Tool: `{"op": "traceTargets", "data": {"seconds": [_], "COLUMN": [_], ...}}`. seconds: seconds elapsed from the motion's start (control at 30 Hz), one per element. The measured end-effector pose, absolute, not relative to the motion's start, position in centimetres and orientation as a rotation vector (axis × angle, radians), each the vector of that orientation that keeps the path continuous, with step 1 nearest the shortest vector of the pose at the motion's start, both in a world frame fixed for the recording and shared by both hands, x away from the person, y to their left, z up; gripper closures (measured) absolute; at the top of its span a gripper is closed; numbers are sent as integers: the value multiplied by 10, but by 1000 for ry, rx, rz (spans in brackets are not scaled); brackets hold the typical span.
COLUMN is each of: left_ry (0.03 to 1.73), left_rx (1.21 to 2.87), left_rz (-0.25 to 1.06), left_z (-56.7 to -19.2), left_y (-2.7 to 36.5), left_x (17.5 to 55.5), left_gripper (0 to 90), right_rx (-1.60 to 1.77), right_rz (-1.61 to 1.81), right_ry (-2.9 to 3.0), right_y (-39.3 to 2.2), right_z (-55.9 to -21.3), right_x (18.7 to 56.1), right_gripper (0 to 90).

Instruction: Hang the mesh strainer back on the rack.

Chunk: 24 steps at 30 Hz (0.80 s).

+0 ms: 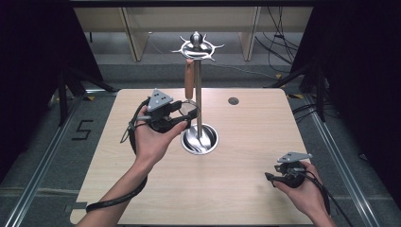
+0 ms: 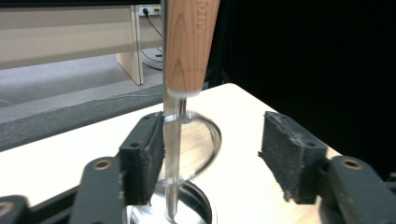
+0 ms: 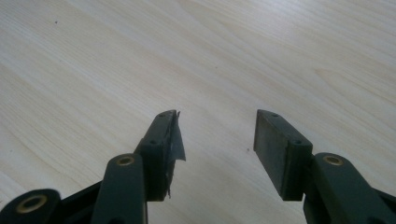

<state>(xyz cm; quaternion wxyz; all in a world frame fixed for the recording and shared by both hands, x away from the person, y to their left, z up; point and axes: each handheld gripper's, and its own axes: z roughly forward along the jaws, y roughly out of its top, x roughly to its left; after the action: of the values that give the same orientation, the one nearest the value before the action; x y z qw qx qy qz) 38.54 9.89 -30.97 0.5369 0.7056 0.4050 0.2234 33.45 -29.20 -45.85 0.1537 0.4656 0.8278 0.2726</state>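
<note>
Hanging upright from the hook crown of the steel utensil stand [image 1: 197, 94], the wooden-handled strainer [image 2: 191, 46] has its long axis vertical, and its round wire head sits low between the jaws of the left gripper [image 2: 212, 151], close against that gripper's left pad [image 2: 148, 158] and clear of the other. Those jaws stand wide with nothing pressed between them, while the right gripper [image 3: 217, 140], also spread and empty, hovers over bare table [image 3: 93, 56] well apart, so the left hand is nearer. Burned lettering on the handle is too blurred to read; a "5" [image 1: 82, 130] marks the floor.
</note>
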Motion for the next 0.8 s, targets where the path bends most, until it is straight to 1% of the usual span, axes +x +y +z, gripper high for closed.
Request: {"op": "traceTargets", "data": {"seconds": [0.1, 0.3, 0.7, 0.8], "left_ry": [970, 1001, 1077, 1097], "left_rx": [1680, 1688, 1700, 1727], "left_rz": [530, 512, 538, 539], "left_z": [-311, -320, -344, -353], "left_y": [104, 127, 169, 180], "left_x": [382, 372, 358, 355], "left_gripper": [350, 336, 342, 341], "right_rx": [1333, 1319, 1348, 1352], "right_rz": [782, 785, 783, 781], "right_ry": [2372, 2367, 2366, 2364], "right_y": [-293, -295, -295, -295], "right_z": [-459, -460, -459, -459], "right_x": [335, 336, 336, 336], "right_gripper": [503, 503, 503, 503]}}
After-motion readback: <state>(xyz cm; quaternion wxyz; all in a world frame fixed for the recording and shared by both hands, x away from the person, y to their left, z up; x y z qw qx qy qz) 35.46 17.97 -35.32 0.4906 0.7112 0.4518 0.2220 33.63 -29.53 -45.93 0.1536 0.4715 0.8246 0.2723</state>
